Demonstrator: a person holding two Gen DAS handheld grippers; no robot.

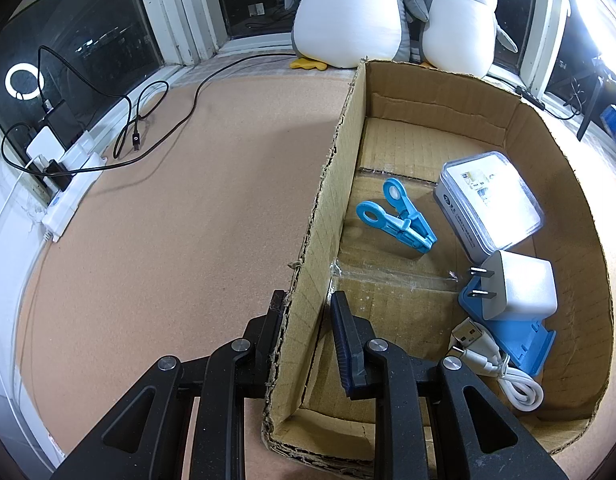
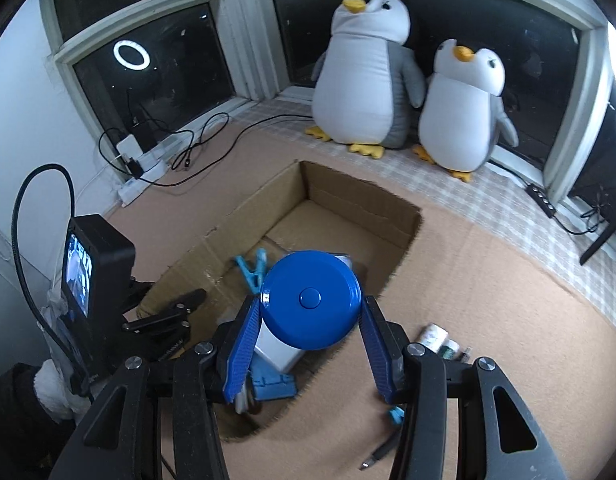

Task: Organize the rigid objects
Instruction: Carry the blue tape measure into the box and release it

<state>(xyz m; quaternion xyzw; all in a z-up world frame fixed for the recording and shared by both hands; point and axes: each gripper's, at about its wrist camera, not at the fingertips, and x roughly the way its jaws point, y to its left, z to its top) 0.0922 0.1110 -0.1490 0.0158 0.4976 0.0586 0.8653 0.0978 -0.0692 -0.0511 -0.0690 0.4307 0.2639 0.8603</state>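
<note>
While the right gripper is holding a round blue disc-shaped case by its rim, one blue-padded finger pressing on each side, the case is hanging over the near end of the open cardboard box, above the items already lying inside. Because the fingers are gripping a smooth curved edge only at two small spots, the case is likely to be pivoting or slipping if the hand tilts, and a release from this height is risking a bounce onto the white charger and the blue stand beneath it, or a roll against the blue clip and the clear-lidded tin. The left gripper is straddling the box's left wall, one finger outside and one inside, with the jaws set narrowly around the cardboard; whether they are truly pinching it is not clear, so the box may be sliding on the tan mat if the falling case nudges it. The white USB cable coiled in the near corner is leaving little flat floor there, so a drop toward that corner is liable to be landing unevenly. Several small items are waiting on the mat just beside the right gripper, and a careless swing back is risking scattering them.
</note>
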